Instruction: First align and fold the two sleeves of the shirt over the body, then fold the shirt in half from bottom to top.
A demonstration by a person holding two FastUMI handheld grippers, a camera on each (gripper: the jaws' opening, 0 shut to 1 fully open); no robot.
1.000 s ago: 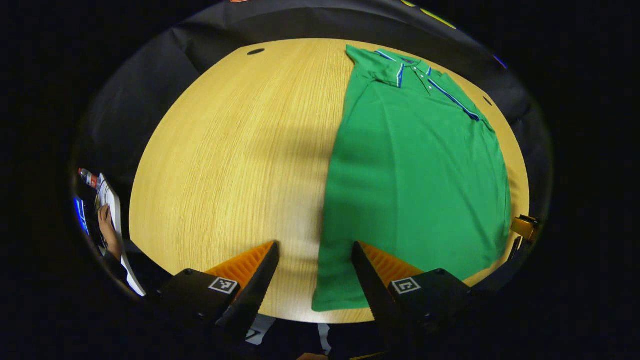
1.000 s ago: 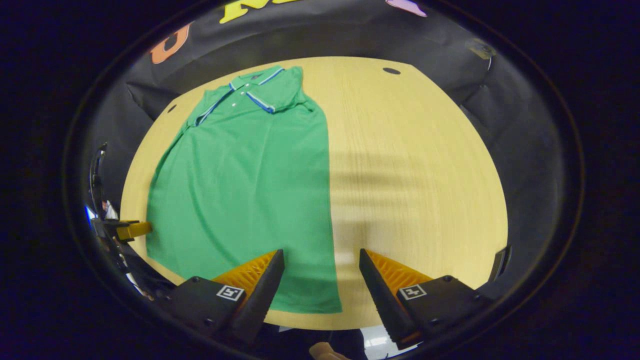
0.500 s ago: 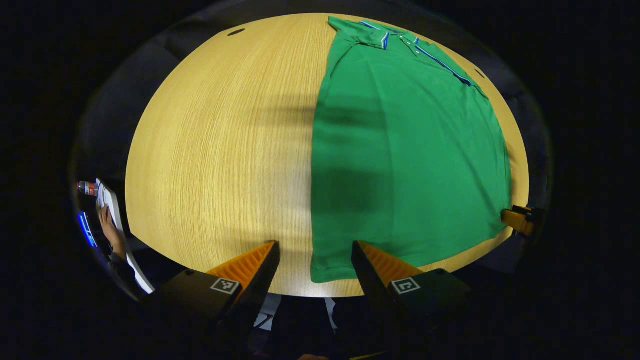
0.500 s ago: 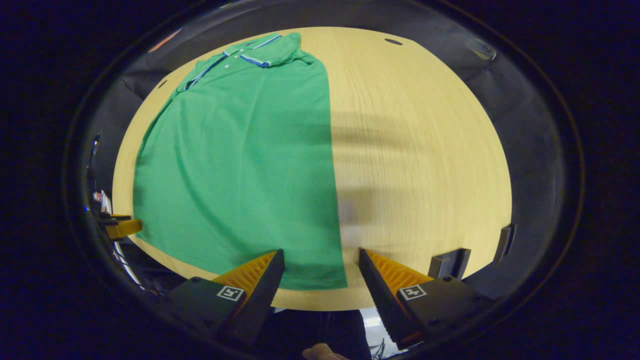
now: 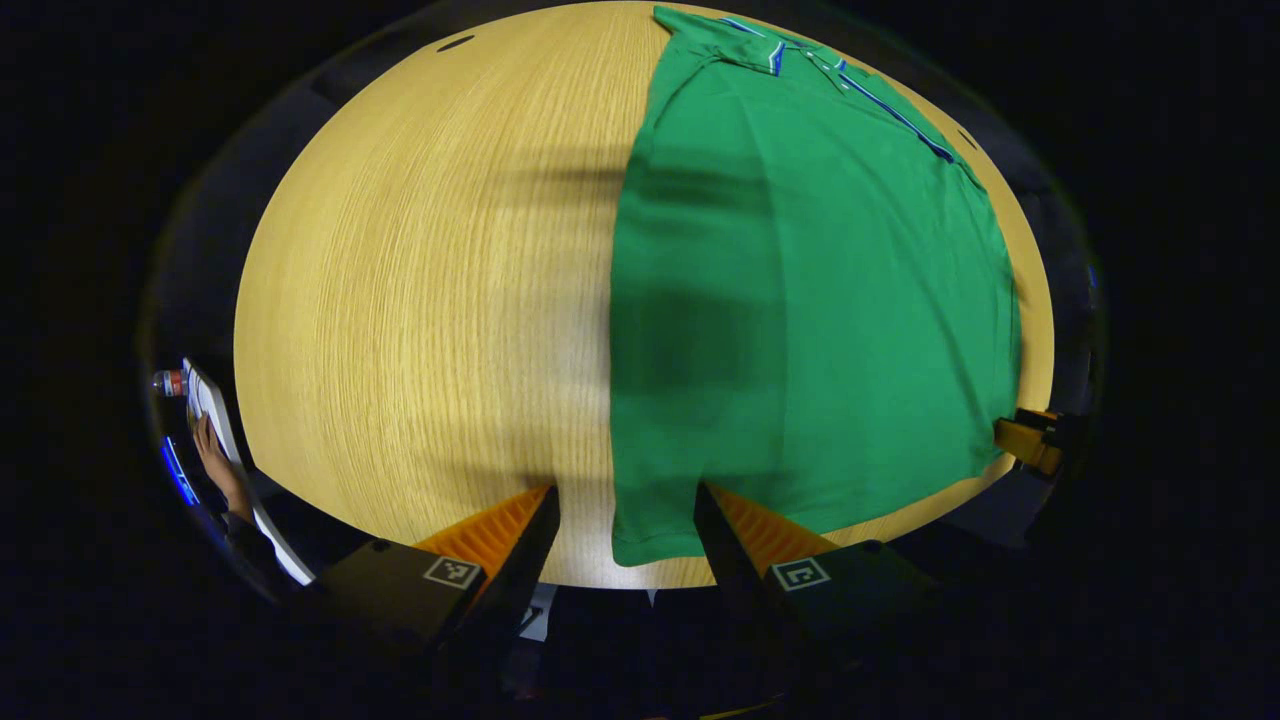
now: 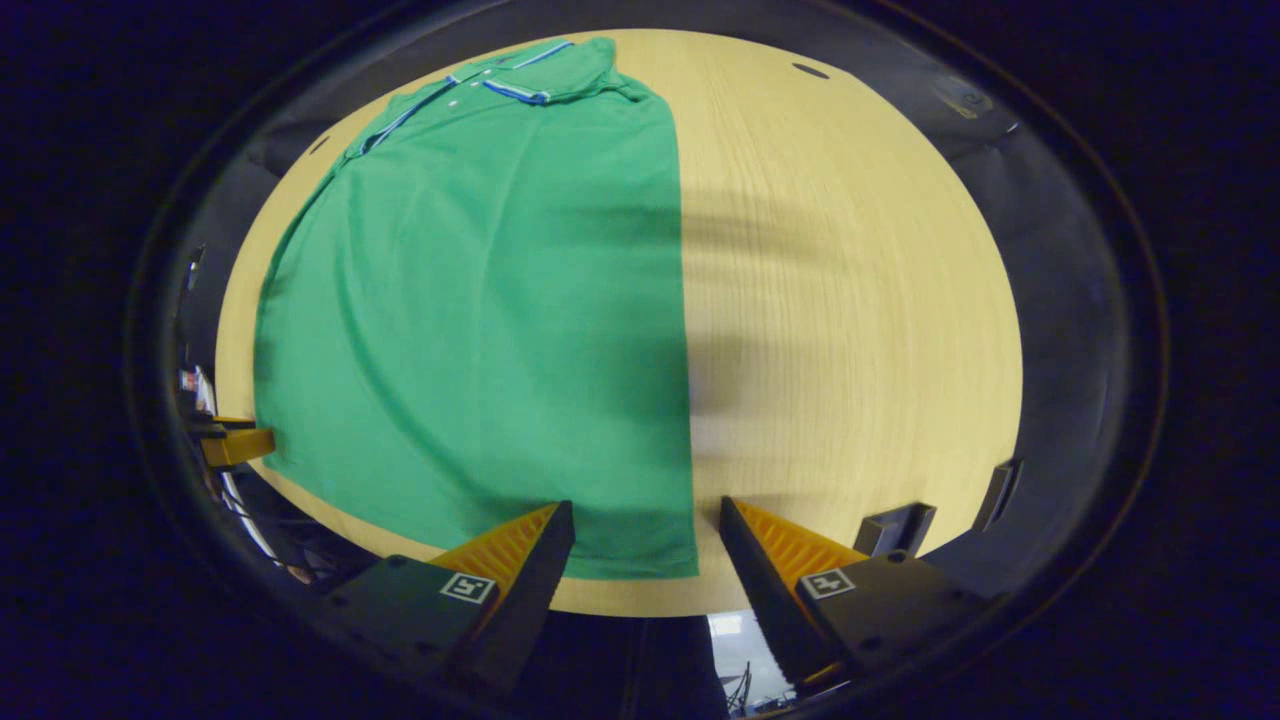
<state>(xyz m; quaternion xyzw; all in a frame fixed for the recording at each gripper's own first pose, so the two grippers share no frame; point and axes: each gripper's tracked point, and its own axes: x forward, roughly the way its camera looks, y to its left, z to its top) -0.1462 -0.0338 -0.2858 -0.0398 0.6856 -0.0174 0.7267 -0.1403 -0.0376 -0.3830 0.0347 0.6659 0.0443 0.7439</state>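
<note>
With the sleeves apparently folded in and the shirt (image 5: 800,300) lying flat on the bench (image 5: 420,300), each wide-open gripper, left (image 5: 625,515) and right (image 6: 645,530), should pinch its bottom hem corner squarely, then both lift evenly toward the collar (image 6: 515,85).

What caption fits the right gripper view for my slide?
Right gripper, fingers open, poised at the bottom hem corner of the green polo shirt lying flat on the light wooden table.
</note>
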